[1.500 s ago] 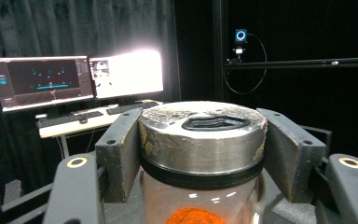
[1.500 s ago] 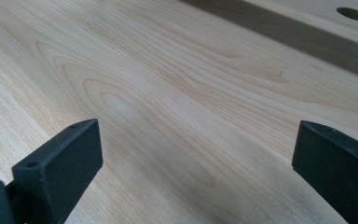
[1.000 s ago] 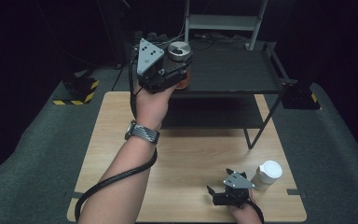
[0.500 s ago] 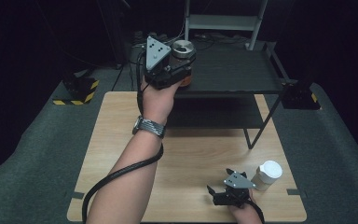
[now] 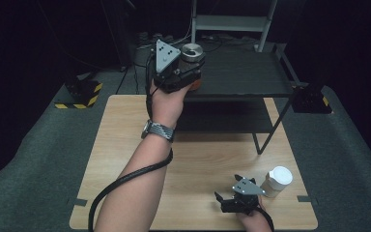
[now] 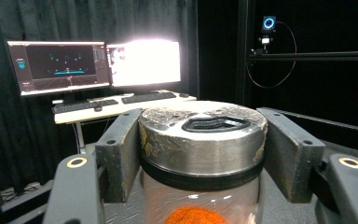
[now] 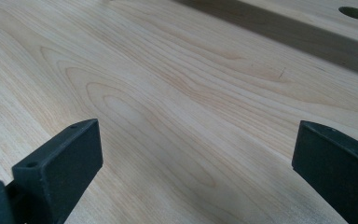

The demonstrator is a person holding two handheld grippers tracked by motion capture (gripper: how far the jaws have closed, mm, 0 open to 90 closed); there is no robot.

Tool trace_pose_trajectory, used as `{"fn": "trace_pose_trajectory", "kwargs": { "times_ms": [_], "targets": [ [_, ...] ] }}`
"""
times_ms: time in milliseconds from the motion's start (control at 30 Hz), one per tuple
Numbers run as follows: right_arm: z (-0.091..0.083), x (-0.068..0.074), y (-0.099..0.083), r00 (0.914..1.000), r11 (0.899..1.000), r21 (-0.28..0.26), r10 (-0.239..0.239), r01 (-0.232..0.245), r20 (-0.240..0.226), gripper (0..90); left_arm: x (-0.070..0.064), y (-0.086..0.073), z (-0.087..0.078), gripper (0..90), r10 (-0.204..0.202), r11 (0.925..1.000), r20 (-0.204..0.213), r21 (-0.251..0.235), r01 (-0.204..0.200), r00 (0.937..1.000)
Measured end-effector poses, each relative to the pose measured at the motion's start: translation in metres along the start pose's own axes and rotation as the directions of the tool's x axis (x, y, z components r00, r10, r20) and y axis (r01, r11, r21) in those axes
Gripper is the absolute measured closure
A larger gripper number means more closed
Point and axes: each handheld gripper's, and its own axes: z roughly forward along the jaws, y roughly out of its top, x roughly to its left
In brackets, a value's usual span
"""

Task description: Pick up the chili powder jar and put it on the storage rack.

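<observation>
orange powder sits in the bottom of the glass jar (image 6: 200,186) we've got clamped in our left tongs (image 6: 200,154), and the jaws are pressed against both sides of its scuffed metal lid (image 6: 203,135), so that one is firmly grasping the jar. from the high view the left tongs (image 5: 183,72) are raised up at the near left corner of the black shelf (image 5: 241,77), with the jar (image 5: 192,58) right at the top tier's edge. we can't quite tell if its base is already touching the shelf or hanging just above it. looks to us like we're in the placing step, carrying the jar onto that top tier. next move probably calls for easing it down until it sits flat, keeping it upright so the powder doesn't slosh, then letting the jaws spread and backing straight out so we don't knock it off the edge. meanwhile our right tongs (image 5: 236,195) are parked low on the wooden surface (image 5: 125,145) near the front, jaws spread wide with nothing between them, just bare wood grain (image 7: 191,93) in the right gripper view. a white-capped bottle (image 5: 278,180) stands just beside them, not touching, so our guess is that's next in line once the jar is down.
</observation>
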Motion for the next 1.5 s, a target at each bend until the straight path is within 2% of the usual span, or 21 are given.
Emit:
{"fn": "trace_pose_trajectory", "kwargs": {
  "times_ms": [400, 567, 800, 867, 933, 1067, 1133, 1300, 1500],
  "targets": [
    [0.0, 0.0, 0.0, 1.0, 1.0, 0.002, -0.001, 0.001, 0.0, 0.7, 0.003, -0.002, 0.0, 34.7, -0.017, 0.9999, 0.006, 0.0, 0.017, 0.9998],
    [0.0, 0.0, 0.0, 1.0, 1.0, 0.003, -0.002, 0.002, 0.001, 0.7, 0.003, -0.002, 0.0, 34.6, -0.011, 0.9999, 0.005, 0.002, 0.01, 0.9999],
    [0.0, 0.0, 0.0, 1.0, 1.0, 0.003, 0.002, -0.002, 0.0, 0.7, 0.004, -0.001, 0.001, 32.6, -0.031, 0.9995, 0.013, 0.01, 0.031, 0.9994],
    [0.0, 0.0, 0.001, 1.0, 1.0, 0.003, 0.001, -0.001, 0.0, 0.7, 0.004, 0.0, 0.002, 29.6, -0.041, 0.999, 0.01, 0.018, 0.041, 0.9991],
    [0.0, 0.0, 0.001, 1.0, 1.0, 0.004, 0.003, -0.003, 0.001, 0.7, 0.002, 0.001, 0.002, 22.7, -0.051, 0.9985, 0.002, 0.021, 0.051, 0.9987],
    [0.0, 0.001, 0.0, 1.0, 1.0, 0.002, -0.003, 0.003, 0.003, 0.7, -0.001, 0.003, -0.002, 12.4, -0.046, 0.9986, 0.008, 0.026, 0.046, 0.9989],
    [0.0, 0.001, 0.0, 1.0, 1.0, 0.002, -0.004, 0.004, 0.002, 0.7, -0.002, 0.003, -0.003, 2.0, -0.049, 0.9984, 0.007, 0.027, 0.049, 0.9988],
    [0.0, 0.0, 0.0, 1.0, 1.0, 0.002, 0.0, 0.0, 0.003, 0.7, -0.005, 0.002, -0.015, 0.5, -0.04, 0.9991, 0.011, 0.014, 0.04, 0.9992],
    [0.0, 0.002, 0.001, 0.9999, 1.0, 0.007, -0.009, 0.009, 0.009, 0.7, -0.003, 0.001, -0.027, 0.5, -0.051, 0.9986, 0.02, 0.017, 0.05, 0.9985]
  ]
}}
